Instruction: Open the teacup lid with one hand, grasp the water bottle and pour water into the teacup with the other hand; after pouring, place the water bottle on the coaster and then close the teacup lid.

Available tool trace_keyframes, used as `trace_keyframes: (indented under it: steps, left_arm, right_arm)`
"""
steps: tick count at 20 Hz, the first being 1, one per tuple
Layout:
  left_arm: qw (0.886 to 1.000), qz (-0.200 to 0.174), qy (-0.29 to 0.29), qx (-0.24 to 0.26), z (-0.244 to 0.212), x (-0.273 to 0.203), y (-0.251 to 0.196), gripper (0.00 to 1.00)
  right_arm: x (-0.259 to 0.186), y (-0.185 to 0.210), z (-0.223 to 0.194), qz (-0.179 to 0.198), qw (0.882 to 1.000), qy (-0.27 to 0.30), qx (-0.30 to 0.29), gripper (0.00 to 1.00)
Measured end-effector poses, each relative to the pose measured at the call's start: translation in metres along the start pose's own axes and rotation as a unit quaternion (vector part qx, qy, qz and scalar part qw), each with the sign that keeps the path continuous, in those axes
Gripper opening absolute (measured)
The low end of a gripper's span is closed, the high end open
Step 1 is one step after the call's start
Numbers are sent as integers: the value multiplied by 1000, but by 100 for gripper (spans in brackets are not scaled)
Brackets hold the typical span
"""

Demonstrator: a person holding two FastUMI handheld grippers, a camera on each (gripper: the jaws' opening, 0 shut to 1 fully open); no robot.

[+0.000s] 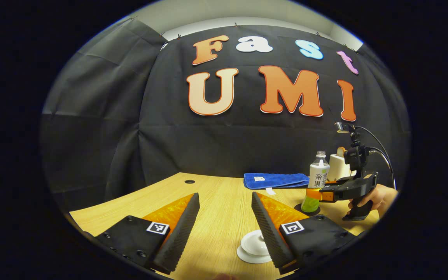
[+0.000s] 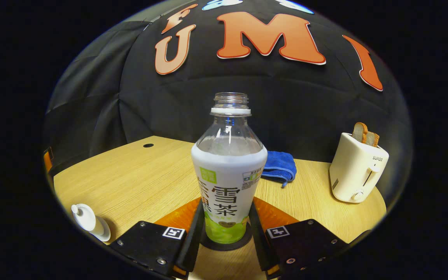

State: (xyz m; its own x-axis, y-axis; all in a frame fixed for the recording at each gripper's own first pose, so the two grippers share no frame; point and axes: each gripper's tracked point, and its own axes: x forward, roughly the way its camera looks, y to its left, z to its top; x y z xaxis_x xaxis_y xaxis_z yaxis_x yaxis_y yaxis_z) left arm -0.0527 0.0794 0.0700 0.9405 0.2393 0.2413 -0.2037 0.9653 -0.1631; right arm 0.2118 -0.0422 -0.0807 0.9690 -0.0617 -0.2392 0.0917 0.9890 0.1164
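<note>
The water bottle [image 2: 228,171], capless, with a white label and green liquid, stands upright on the black coaster [image 2: 247,239]. My right gripper [image 2: 227,212] is shut on its lower body, one finger pressing each side. In the left gripper view the same bottle [image 1: 319,175] and coaster [image 1: 297,208] sit at the right, with the right gripper [image 1: 320,193] held by a hand [image 1: 379,196]. My left gripper [image 1: 225,196] is open and holds nothing. The white teacup [image 1: 253,247], lid on, sits low between its fingers, partly behind the right finger. The teacup [image 2: 90,223] also shows at the lower left of the right gripper view.
A folded blue cloth [image 1: 276,180] lies at the back of the wooden table [image 1: 216,217]. A white toaster [image 2: 358,169] with bread slices stands to the right of the bottle. A small cable hole [image 1: 189,181] is at the back left.
</note>
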Motion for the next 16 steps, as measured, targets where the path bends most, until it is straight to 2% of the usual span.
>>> trace_keyframes:
  steps: [3,5,6,8,11,16]
  left_arm:
    - [1000,2,-3,-1,2,0,2,89]
    - [1000,1,-7,1,5,0,4,88]
    - [1000,2,-9,2,5,1,4,88]
    - [1000,1,-11,5,7,4,3,89]
    - [1000,-12,-10,11,11,6,-1,89]
    - [999,-28,-20,3,30,10,-10,89]
  right_arm:
    - [0,-2,-5,-9,1000,15,8,65]
    - [2,-4,-6,-8,1000,22,15,73]
    - [1,-6,-5,-12,1000,22,14,83]
    - [-8,-8,-2,-16,1000,22,8,93]
    - [-36,-12,3,-13,1000,19,-5,98]
    - [-93,-32,35,-39,998,-35,-38,97]
